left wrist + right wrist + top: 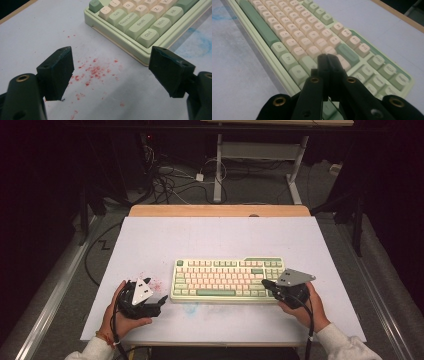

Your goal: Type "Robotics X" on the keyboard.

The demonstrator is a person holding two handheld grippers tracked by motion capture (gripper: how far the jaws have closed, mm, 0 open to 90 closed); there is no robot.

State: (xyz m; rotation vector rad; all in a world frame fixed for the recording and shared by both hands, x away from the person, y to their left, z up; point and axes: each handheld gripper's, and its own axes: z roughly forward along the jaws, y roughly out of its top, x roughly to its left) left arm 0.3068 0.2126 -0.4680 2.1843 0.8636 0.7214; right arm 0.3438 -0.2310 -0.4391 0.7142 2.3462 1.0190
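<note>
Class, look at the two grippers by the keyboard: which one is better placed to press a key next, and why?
Probably the right. The right gripper is shut and poised over the keyboard's right-hand keys, forming one tip. The left gripper stands open over the red-speckled table, beside the keyboard's corner.

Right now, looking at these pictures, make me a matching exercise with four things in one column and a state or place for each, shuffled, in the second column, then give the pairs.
Things:
1. left gripper
2. right gripper
3. keyboard
4. red specks

States or places:
A. jaws pressed together, nothing between them
B. scattered on the white table by the keyboard's left end
C. jaws wide apart, nothing between them
D. lying flat between the two hands

Pairs: 1-C, 2-A, 3-D, 4-B
</note>
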